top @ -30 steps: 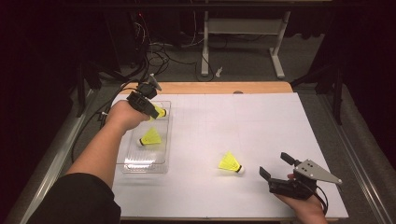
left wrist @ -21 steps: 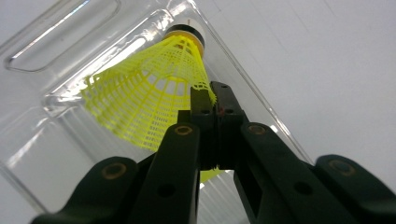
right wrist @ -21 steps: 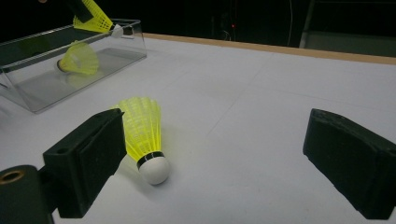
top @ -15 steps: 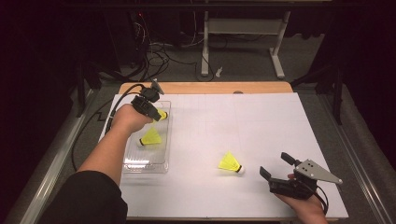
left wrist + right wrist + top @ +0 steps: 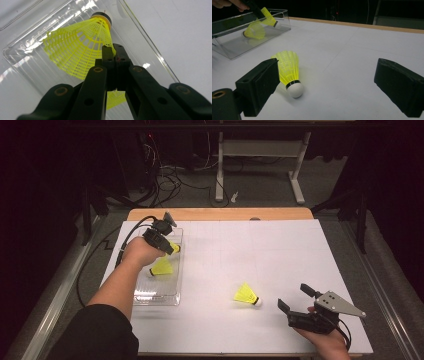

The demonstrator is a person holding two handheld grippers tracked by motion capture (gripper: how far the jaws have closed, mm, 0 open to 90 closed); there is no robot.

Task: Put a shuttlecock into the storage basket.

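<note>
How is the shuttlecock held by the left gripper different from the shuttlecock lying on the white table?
The held shuttlecock is pinched at its skirt edge by the shut left gripper over the clear box; the table shuttlecock lies free on its side before the open right gripper. The held one's base has a dark end; the table one's is white. Both have yellow mesh skirts.

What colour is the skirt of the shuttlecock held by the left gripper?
Yellow mesh skirt, clearest in the left gripper view.

White worktop (image 5: 280,255) with a wooden strip (image 5: 220,214) along its far edge. Beyond it on the grey floor (image 5: 260,185), the white legs of a stand (image 5: 260,150) and a tangle of dark cables (image 5: 170,180). A metal rail (image 5: 55,295) down the worktop's left side, the background dark.
</note>
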